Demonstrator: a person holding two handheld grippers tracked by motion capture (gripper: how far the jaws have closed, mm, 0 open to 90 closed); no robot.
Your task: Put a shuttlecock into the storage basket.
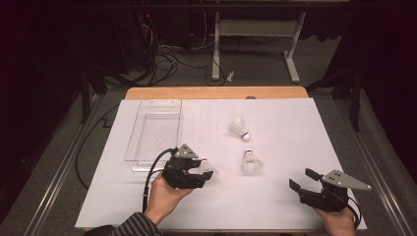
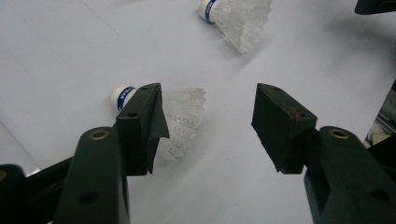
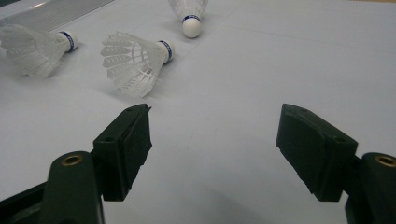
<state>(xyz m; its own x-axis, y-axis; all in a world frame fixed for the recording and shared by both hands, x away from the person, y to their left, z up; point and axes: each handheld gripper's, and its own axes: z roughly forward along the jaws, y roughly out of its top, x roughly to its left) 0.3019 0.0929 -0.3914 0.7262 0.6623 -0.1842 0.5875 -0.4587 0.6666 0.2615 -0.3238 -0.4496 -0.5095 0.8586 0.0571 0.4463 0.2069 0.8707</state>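
Three white feathered shuttlecocks lie on the white table sheet [image 1: 275, 206]. The nearest shuttlecock [image 1: 209, 168] [image 2: 184, 116] lies at the tip of my left gripper [image 1: 202, 172] [image 2: 208, 100]. Its cork and part of its skirt sit behind one jaw, and the feathers reach into the gap. The other jaw stands well clear of it, so this gripper is open. A second shuttlecock [image 1: 251, 162] [image 2: 238, 18] [image 3: 135, 60] rests just beyond. The third shuttlecock [image 1: 239, 128] [image 3: 189, 14] lies farther back. My right gripper [image 1: 302, 178] [image 3: 215, 121] is open near the front right, with bare sheet between its jaws.
A clear plastic tray [image 1: 129, 142] with nothing in it stands at the back left, close behind my left hand. The wooden table edge [image 1: 216, 92] runs along the far side. Beyond it are a desk frame [image 1: 255, 44] and cables on the floor.
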